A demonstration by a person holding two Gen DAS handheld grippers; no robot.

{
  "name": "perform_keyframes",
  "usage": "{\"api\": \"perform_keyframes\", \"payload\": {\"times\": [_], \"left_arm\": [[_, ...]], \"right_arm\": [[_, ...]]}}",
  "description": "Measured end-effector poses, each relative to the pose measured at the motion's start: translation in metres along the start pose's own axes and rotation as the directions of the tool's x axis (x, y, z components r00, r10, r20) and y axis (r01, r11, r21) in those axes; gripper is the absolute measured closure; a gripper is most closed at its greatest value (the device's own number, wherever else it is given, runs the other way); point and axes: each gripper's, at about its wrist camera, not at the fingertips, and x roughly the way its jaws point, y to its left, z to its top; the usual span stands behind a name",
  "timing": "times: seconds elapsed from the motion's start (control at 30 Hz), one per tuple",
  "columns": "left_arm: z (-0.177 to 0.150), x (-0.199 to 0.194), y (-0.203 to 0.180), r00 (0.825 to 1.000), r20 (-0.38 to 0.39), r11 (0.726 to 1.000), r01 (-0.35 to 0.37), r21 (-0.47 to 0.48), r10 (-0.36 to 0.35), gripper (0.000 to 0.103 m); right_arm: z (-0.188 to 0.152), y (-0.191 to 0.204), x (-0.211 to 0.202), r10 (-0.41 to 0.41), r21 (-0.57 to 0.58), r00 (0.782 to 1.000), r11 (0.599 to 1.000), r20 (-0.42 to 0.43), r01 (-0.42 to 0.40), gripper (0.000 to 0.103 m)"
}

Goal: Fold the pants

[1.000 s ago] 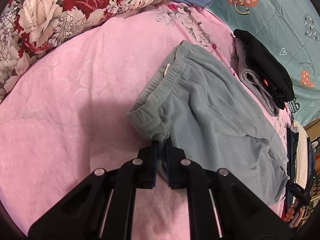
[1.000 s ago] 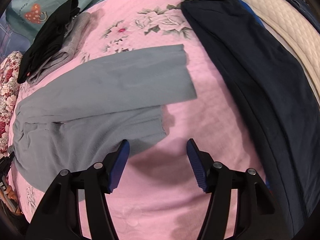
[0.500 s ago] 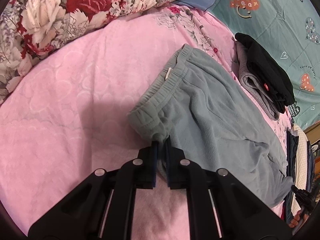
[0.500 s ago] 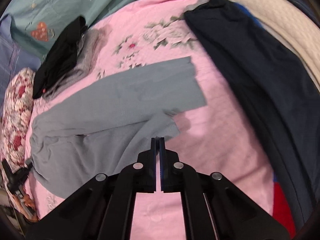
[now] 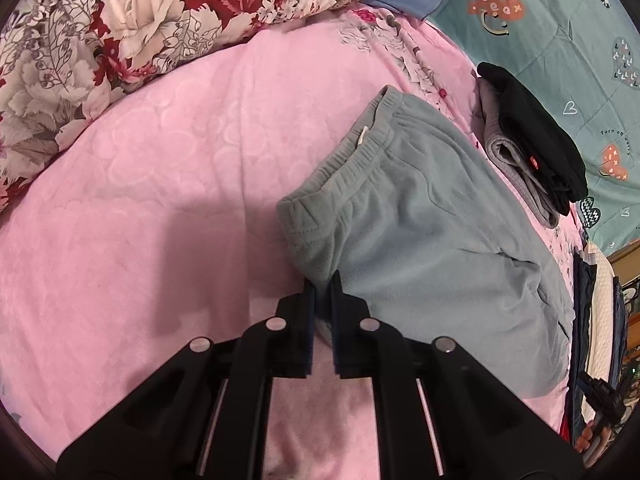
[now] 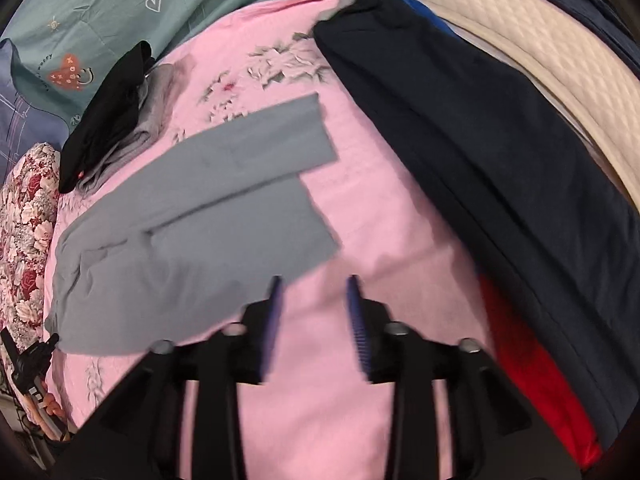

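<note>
The grey pants (image 5: 420, 232) lie flat on the pink bed cover (image 5: 180, 200), in the centre and right of the left wrist view, with the elastic waistband toward the upper middle of that frame. In the right wrist view the same pants fill the left and centre, and the two leg ends point to the upper centre, one leg partly over the other.

The left tongs (image 5: 323, 292), at the lower centre of the left view, are pressed nearly together on the near corner of the waistband, with a fold of grey cloth between them. The right tongs (image 6: 314, 292) stand at the lower centre of the right view with a clear gap between the fingers and nothing inside; they hang just beside the hem of the nearer leg (image 6: 316, 236). This picture is blurred, so I cannot tell if they touch the cloth.

I judge that the step in hand is to take the leg hem with the right tongs, so both ends can be lifted and one half laid over the other. To do it well, the right tongs should go low to the bed, take the hem at its corner and catch both layers, not the bed cover under it. The left grip should hold steady meanwhile. The dark blue garment (image 6: 480, 140) on the right and the black and grey folded pile (image 6: 108, 120) at the upper left are near, so the lift should keep the pants apart from them.
</note>
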Motion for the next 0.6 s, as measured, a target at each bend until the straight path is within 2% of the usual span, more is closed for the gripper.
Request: {"api": "perform_keyframes", "payload": {"times": [0.1,0.23,0.3,0.33,0.37,0.47,0.6], "left_arm": [[-0.001,-0.001,-0.002,1.0,0.003,1.0,-0.007,0.005,0.007,0.096],[0.0,-0.002,0.0,1.0,-0.003,1.0,0.002,-0.003,-0.002,0.096],[0.0,-0.001,-0.001,1.0,-0.006,1.0,-0.005,0.001,0.005,0.096],[0.0,0.0,-0.003,1.0,-0.007,1.0,-0.009,0.004,0.009,0.096],[0.0,0.001,-0.004,1.0,-0.009,1.0,-0.014,0.007,0.014,0.096],[0.0,-0.003,-0.005,1.0,-0.003,1.0,-0.013,0.009,0.013,0.096],[0.0,-0.018,-0.007,1.0,0.02,1.0,0.007,0.019,-0.008,0.096]], "right_arm": [[0.023,0.006,0.028,-0.044,-0.032,0.997,0.999,-0.056,0.042,0.066],[0.029,0.009,0.055,-0.038,-0.047,0.986,0.998,-0.16,0.031,0.065],[0.029,0.014,0.056,-0.065,-0.071,0.985,0.996,-0.161,0.054,0.066],[0.028,0.016,0.055,-0.062,-0.071,0.985,0.996,-0.163,0.051,0.069],[0.027,0.018,0.056,-0.042,-0.065,0.984,0.997,-0.175,0.031,0.097],[0.024,0.023,0.056,-0.057,-0.066,0.984,0.997,-0.167,0.046,0.098],[0.02,0.017,0.033,-0.029,0.006,0.994,1.0,-0.106,0.03,0.098]]}}
